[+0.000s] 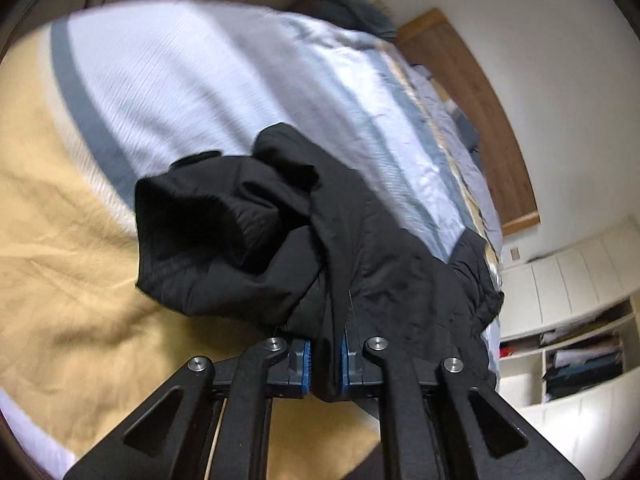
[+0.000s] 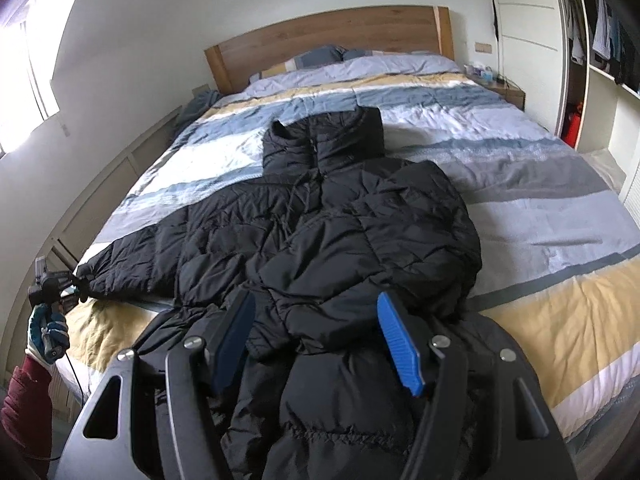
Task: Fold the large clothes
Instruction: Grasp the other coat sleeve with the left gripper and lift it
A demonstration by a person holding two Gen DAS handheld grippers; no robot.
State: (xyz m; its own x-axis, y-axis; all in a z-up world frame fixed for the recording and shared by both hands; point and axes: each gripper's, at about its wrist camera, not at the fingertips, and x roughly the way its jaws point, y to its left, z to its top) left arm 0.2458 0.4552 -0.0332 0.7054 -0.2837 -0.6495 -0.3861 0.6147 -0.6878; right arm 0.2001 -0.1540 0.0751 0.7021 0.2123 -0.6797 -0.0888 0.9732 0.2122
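Note:
A black puffer jacket [image 2: 360,232] lies face up on the bed with its hood toward the headboard. One sleeve is folded across the chest; the other stretches out to the left bed edge. There my left gripper [image 2: 74,280] is shut on that sleeve's cuff. In the left wrist view the black sleeve [image 1: 224,240] bunches ahead of my left gripper [image 1: 325,364], with fabric pinched between the blue pads [image 1: 306,368]. My right gripper [image 2: 318,340] hangs over the jacket's lower part, jaws wide apart, blue pads [image 2: 400,344] clear of the fabric.
The bed carries a striped duvet [image 2: 540,208] in white, grey and yellow, with a wooden headboard [image 2: 328,36] and pillows behind. An open wardrobe [image 2: 600,40] stands at the right. A gloved hand [image 2: 48,336] with a red sleeve holds the left gripper's handle.

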